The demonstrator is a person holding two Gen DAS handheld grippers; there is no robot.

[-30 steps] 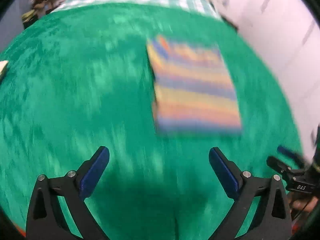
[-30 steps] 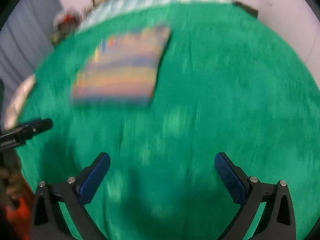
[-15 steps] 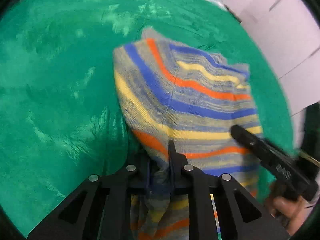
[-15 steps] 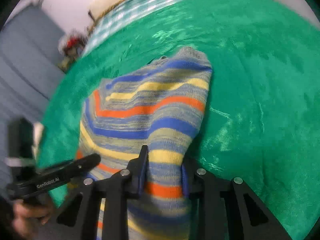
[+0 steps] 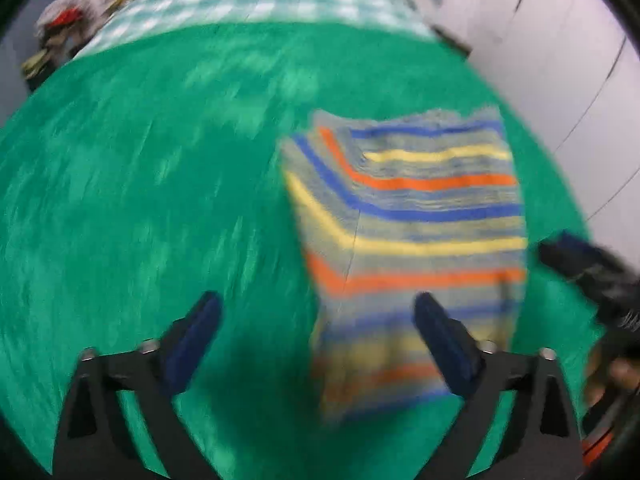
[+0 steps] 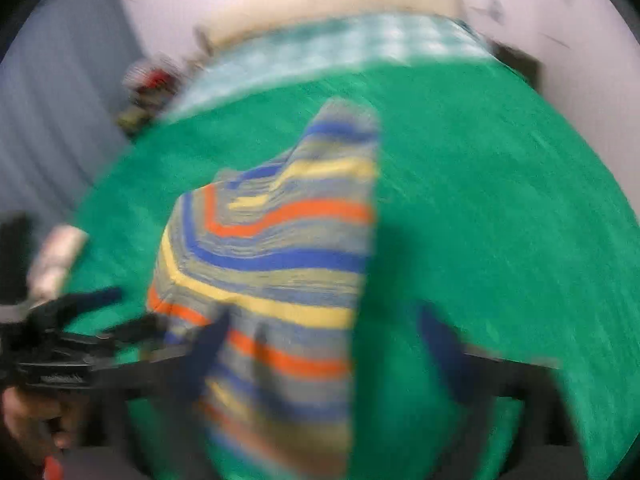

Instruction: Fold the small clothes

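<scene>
A small knitted garment [image 5: 404, 216] with blue, orange and yellow stripes lies on the green blanket [image 5: 152, 200], its stripes bent along a fold. My left gripper [image 5: 320, 336] hangs over its near left part with the jaws opening; the garment reaches between the fingers but no pad presses on it. The right wrist view is blurred. There the garment [image 6: 280, 248] runs down under my right gripper [image 6: 324, 344], whose jaws are opening too, pads off the cloth. Each gripper also shows in the other's view: the right gripper [image 5: 584, 272], the left gripper [image 6: 80, 332].
The green blanket [image 6: 500, 200] covers a bed with a checked sheet [image 5: 260, 0] at its far end. A pile of clutter [image 5: 56, 36] sits far left, a white wall [image 5: 540, 48] runs along the right. A person's hand [image 6: 24, 412] holds the left gripper.
Half a second ago both grippers were shut on the garment's near edge. Both have since let go and opened wide, and the garment has dropped onto the blanket.
</scene>
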